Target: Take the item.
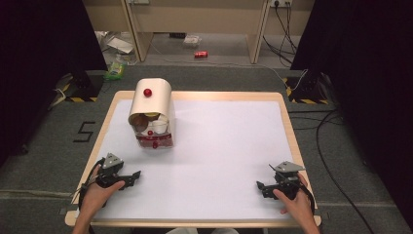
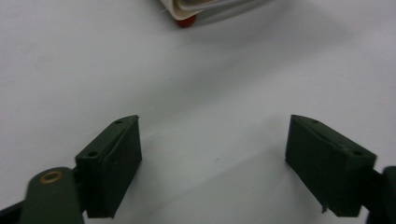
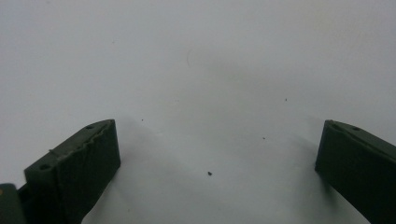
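Nearest, the left gripper (image 1: 127,178) and right gripper (image 1: 267,187) rest wide open and empty on the white table (image 1: 229,146). The bread box (image 1: 152,113) sits far left, untouched; likely nothing has started, so reaching comes next.

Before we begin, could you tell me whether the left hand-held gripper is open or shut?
Open: the left hand-held gripper shows its jaws wide apart, bare table between them.

The high view looks forward and down over the whole white table (image 1: 229,146). Each gripper view rides low, skimming that surface close up; the left one faces the red-knobbed container (image 2: 187,21) (image 1: 152,119).
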A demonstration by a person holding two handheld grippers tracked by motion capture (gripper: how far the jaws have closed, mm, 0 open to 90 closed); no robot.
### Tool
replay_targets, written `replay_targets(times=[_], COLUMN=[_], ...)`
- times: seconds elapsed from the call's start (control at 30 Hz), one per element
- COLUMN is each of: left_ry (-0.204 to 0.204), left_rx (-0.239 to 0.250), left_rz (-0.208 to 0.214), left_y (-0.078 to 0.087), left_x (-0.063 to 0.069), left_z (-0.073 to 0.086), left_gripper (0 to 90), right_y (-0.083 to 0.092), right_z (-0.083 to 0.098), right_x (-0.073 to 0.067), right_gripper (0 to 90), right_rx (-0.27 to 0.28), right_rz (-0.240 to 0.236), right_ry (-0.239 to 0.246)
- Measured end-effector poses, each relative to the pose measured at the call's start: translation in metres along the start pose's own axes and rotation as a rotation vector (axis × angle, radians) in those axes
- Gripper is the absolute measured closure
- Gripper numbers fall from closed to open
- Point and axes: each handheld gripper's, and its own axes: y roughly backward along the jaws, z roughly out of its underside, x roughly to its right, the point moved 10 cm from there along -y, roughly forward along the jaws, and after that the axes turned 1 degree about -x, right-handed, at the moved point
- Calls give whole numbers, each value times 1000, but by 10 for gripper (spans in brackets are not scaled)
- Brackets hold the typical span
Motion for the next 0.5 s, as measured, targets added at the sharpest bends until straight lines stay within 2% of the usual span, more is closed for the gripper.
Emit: replay_targets(times=[0.17, 0.27, 0.37, 0.5], left_ry=[-28, -35, -54, -73], left_rx=[11, 24, 58, 90], left_rz=[-7, 7, 24, 31], left_y=[2, 5, 14, 22], left_x=[5, 10, 19, 25], left_z=[-4, -9, -20, -31], left_gripper=[160, 156, 156, 157], right_y=[0, 0, 0, 0], right_z=[0, 0, 0, 0], right_x=[0, 0, -1, -1], right_gripper=[3, 4, 4, 4], right_rx=[0, 0, 1, -1], right_rz=[1, 2, 1, 1], right_ry=[0, -1, -6, -6])
